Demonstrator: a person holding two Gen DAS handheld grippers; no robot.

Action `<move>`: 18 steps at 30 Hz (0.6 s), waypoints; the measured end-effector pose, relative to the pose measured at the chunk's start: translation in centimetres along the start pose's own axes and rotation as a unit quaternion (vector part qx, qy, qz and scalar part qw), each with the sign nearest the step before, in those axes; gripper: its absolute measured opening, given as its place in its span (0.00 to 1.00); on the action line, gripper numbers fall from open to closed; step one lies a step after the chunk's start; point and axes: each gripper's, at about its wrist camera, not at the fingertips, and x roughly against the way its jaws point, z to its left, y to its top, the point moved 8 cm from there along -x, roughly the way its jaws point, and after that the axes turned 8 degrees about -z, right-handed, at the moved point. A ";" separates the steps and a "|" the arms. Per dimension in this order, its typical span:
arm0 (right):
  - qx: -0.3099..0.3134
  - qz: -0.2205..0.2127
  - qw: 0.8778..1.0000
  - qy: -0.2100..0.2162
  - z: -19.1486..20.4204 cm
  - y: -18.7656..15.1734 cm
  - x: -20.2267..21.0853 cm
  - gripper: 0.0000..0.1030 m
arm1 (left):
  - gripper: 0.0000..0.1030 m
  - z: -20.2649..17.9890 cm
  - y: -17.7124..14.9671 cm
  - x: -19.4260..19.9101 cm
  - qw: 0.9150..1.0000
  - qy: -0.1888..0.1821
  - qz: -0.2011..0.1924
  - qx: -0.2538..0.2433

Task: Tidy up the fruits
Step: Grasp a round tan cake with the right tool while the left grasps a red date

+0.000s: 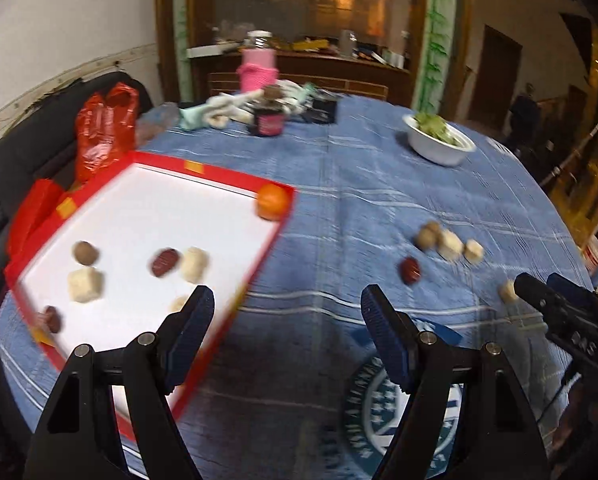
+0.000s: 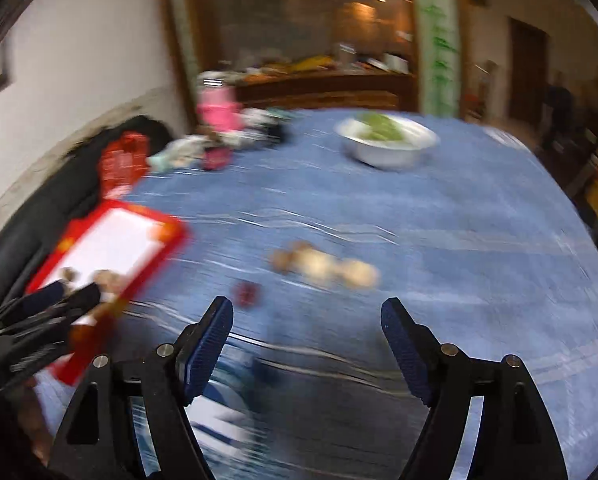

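A round table under a blue checked cloth (image 1: 339,184) takes up most of the room in front of me, and on its left side lies a red-rimmed tray (image 1: 275,236) with a white floor that already holds an orange, two dark dates and several pale chunks. Both grippers are empty with their fingers spread wide. The left gripper (image 1: 285,308) hangs over the tray's near right edge, while the right gripper (image 2: 307,316) points at the open cloth on the right. There the loose pieces lie: a short row made of a brown nut (image 1: 427,236) and pale chunks (image 1: 451,244), running left to right across the cloth, and a single date (image 1: 411,270) just nearer and a little left of that row. In the right wrist view, badly smeared, the date (image 2: 247,294) sits just ahead of that gripper's left finger. I judge the right hand the nearer one for whichever piece goes next.
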 end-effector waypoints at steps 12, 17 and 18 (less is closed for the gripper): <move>-0.002 0.071 0.996 -0.046 -3.8 -2.3 -4.3 0.30 | 0.74 -2.7 -0.6 -1.2 1.000 -0.011 0.026 -0.007; -0.019 0.055 0.998 -0.032 -4.0 -2.5 -3.9 0.27 | 0.74 -5.0 0.0 -3.0 0.999 -0.028 0.036 0.000; -0.029 0.052 0.998 -0.028 -4.3 -2.4 -3.8 0.27 | 0.74 -5.7 0.2 -3.5 0.999 -0.029 0.039 -0.003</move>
